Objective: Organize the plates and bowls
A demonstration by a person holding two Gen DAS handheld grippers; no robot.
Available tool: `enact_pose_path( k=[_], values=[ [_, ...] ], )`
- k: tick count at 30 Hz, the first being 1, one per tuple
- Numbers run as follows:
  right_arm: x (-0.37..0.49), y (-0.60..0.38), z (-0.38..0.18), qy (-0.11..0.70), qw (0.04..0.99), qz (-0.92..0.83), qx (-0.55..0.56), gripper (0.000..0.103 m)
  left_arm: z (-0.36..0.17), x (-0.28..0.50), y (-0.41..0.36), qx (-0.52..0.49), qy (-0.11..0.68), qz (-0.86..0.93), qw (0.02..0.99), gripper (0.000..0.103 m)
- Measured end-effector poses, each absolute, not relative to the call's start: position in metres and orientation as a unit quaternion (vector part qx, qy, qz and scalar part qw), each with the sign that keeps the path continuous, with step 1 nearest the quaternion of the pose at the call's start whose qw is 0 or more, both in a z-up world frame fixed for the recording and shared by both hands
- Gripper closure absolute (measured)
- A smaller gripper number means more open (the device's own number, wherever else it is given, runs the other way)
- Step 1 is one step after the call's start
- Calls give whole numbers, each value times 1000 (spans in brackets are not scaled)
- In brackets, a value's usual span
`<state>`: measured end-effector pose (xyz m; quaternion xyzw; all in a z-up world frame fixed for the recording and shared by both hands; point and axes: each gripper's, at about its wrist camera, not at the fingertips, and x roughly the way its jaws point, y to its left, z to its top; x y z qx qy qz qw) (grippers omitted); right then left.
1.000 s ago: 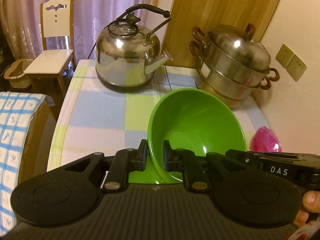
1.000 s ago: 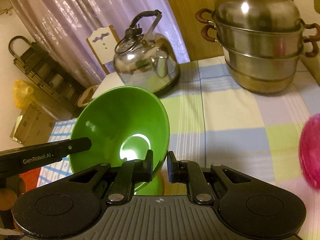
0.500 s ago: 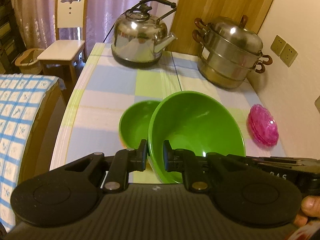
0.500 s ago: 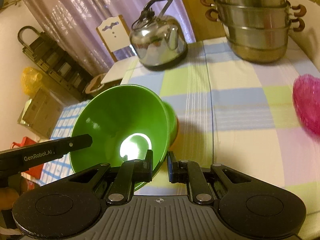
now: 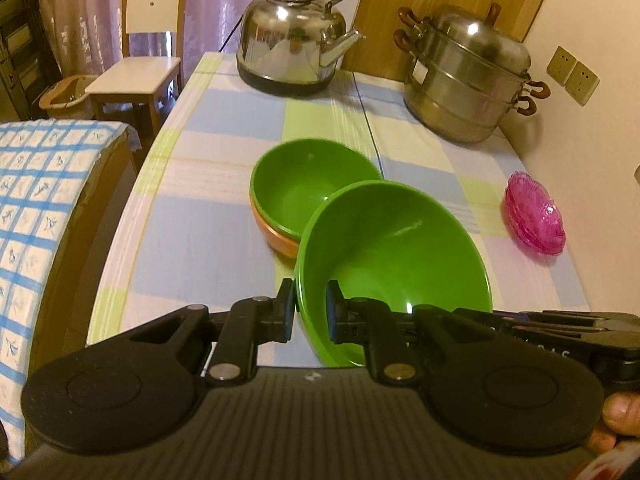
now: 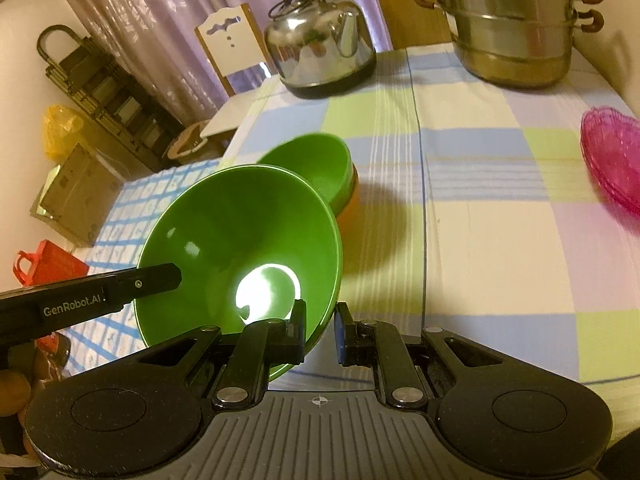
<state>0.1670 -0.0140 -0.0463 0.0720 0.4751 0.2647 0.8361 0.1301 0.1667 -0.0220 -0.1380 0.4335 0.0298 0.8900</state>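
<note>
the large green plastic bowl (image 5: 394, 256) hangs tilted in the air above the checked tablecloth (image 5: 216, 248), its mouth tipped toward the far end of the table. you hold it by two opposite points of its rim: your left gripper (image 5: 310, 312) is pinched narrow on the near rim, one finger inside and one outside, and your right gripper (image 6: 320, 330) is clamped the same way on the other side. both jaws stand nearly closed on the thin wall.

just beyond the held bowl sits a smaller green bowl (image 5: 308, 188) nested in an orange bowl (image 5: 276, 236); the stack looks like the likely landing place. from the left wrist view the held rim overlaps the stack, but whether they touch cannot be told.

risks, as judged from here:
- the bowl is tilted steeply. if you lower it as it stands, its low edge may strike the stack's rim and push the stack across the cloth.
- two grips on one rigid rim: if your hands drift apart or twist unevenly, the smooth plastic can slip from one pair of pads and swing.
- the held bowl looks wider than the one below; it may sit high and rock instead of nesting.

the pink ribbed glass dishes (image 5: 536, 218) lie well apart to the right near the wall, and the steel kettle (image 5: 294, 32) and stacked steel steamer pot (image 5: 466, 80) stand at the far end, clear of the path.
</note>
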Motion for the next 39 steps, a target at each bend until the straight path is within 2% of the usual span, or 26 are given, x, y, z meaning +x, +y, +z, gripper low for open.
enact_pose_path(
  k=[23, 39],
  values=[
    [151, -2, -77, 504, 820, 266, 58, 89, -55, 114, 175, -163, 454, 46, 875, 89],
    [156, -5, -59, 486, 830, 266, 70, 89, -35, 122, 178, -164, 439, 42, 882, 90]
  ],
)
